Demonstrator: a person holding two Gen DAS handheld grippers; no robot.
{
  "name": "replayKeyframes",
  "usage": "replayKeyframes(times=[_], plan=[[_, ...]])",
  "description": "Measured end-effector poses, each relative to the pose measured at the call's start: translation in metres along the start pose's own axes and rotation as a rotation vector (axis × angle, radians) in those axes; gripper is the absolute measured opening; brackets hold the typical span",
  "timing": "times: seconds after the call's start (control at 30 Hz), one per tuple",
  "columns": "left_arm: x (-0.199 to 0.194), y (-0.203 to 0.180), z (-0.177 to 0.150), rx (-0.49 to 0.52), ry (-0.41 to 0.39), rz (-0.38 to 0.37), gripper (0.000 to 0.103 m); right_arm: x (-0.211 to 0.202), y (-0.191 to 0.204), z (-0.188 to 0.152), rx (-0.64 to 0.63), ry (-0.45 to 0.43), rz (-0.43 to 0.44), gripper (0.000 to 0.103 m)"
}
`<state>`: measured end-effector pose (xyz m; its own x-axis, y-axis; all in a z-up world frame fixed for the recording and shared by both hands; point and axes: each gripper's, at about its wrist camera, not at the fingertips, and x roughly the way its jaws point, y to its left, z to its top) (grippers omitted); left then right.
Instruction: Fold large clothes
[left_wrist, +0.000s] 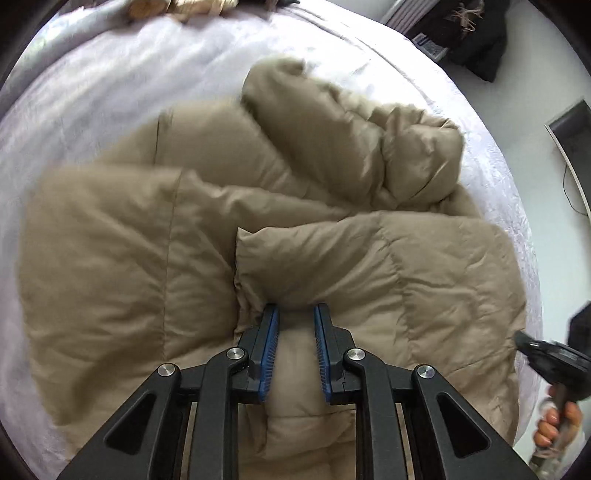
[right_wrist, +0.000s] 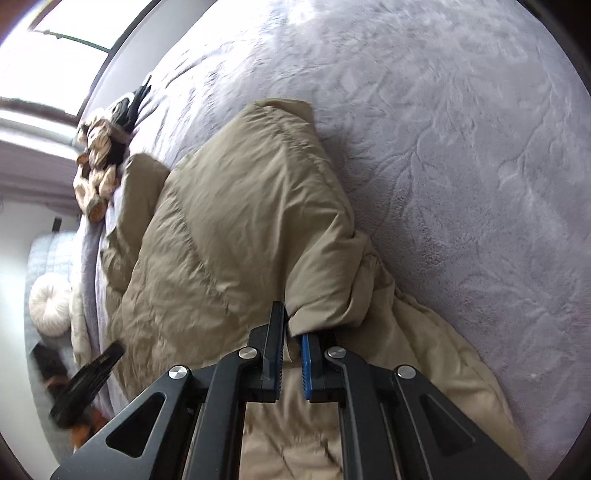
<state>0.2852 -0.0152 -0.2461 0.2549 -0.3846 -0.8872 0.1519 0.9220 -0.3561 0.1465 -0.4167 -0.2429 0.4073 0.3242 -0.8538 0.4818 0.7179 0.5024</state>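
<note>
A tan quilted coat (left_wrist: 280, 206) is seen rumpled on the bed (left_wrist: 92, 81). The left tongs (left_wrist: 295, 317) are clenched on a padded fold, the right tongs (right_wrist: 293, 332) on an edge. Folding is judged mid-step; a joint carry-over is called for next

Each black claw (left_wrist: 295, 314) carries ribbed blue pads (right_wrist: 306, 363) and round silver screws (left_wrist: 168, 370).

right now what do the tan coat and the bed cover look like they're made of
Tan coat: likely a matte woven shell with puffy filling, given its stitched, wrinkled, bulging panels. Bed cover: pale lilac plush or fleece, apparently; a leafy embossed pattern shows in its soft nap.
</note>
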Motion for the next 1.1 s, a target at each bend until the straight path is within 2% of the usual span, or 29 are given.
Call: replayKeyframes(times=[0.07, 0.13, 0.17, 0.2, 0.23, 0.3, 0.4, 0.47, 0.53, 0.57, 0.63, 0.73, 0.77, 0.83, 0.93, 1.0, 1.1], plan=[[0.001, 0.005, -0.004, -0.01, -0.015, -0.013, 0.021, -0.015, 0.011, -0.004, -0.069, 0.001, 0.037, 0.019], [0.002, 0.007, -0.005, -0.012, -0.013, -0.014, 0.021, -0.038, 0.023, -0.006, -0.151, -0.038, 0.097, 0.054], [0.002, 0.006, -0.004, -0.01, -0.013, -0.009, 0.021, -0.051, 0.026, -0.004, -0.18, -0.079, 0.108, 0.06], [0.002, 0.007, -0.005, -0.006, -0.013, -0.004, 0.021, -0.062, 0.026, 0.001, -0.19, -0.136, 0.101, 0.061], [0.002, 0.007, -0.005, 0.0, -0.012, 0.002, 0.021, -0.067, 0.025, 0.009, -0.183, -0.171, 0.093, 0.061], [0.003, 0.006, -0.006, 0.006, -0.013, 0.012, 0.021, -0.06, 0.012, 0.037, -0.096, -0.175, 0.097, 0.061], [0.003, 0.007, -0.007, 0.002, -0.014, 0.017, 0.021, -0.023, -0.021, 0.077, 0.102, -0.123, 0.134, 0.06], [0.005, 0.006, -0.007, -0.003, -0.015, 0.015, 0.021, 0.007, -0.039, 0.095, 0.211, -0.067, 0.21, 0.056], [0.007, 0.006, -0.007, -0.004, -0.012, 0.018, 0.021, 0.033, -0.045, 0.107, 0.294, -0.001, 0.319, 0.02], [0.009, 0.006, -0.007, -0.005, -0.011, 0.016, 0.021, 0.037, -0.039, 0.111, 0.282, 0.0, 0.343, 0.018], [0.01, 0.008, -0.008, -0.012, -0.012, 0.006, 0.021, 0.035, -0.022, 0.117, 0.171, -0.032, 0.279, 0.015], [0.011, 0.008, -0.009, -0.008, -0.012, 0.009, 0.021, 0.044, -0.005, 0.122, -0.056, -0.041, 0.04, 0.015], [0.011, 0.007, -0.01, -0.005, -0.011, 0.016, 0.021, 0.048, -0.004, 0.122, -0.094, -0.041, -0.001, 0.015], [0.012, 0.007, -0.01, 0.003, -0.01, 0.024, 0.021, 0.049, -0.005, 0.122, -0.129, -0.048, -0.038, 0.019], [0.012, 0.005, -0.011, 0.006, -0.008, 0.028, 0.021, 0.035, -0.002, 0.119, -0.104, -0.078, -0.093, 0.022], [0.012, 0.003, -0.01, 0.003, -0.007, 0.03, 0.021, 0.01, 0.011, 0.109, -0.16, -0.152, -0.169, 0.022], [0.011, 0.0, -0.009, -0.001, -0.009, 0.045, 0.021, -0.027, 0.037, 0.077, -0.295, -0.215, -0.169, 0.022]])
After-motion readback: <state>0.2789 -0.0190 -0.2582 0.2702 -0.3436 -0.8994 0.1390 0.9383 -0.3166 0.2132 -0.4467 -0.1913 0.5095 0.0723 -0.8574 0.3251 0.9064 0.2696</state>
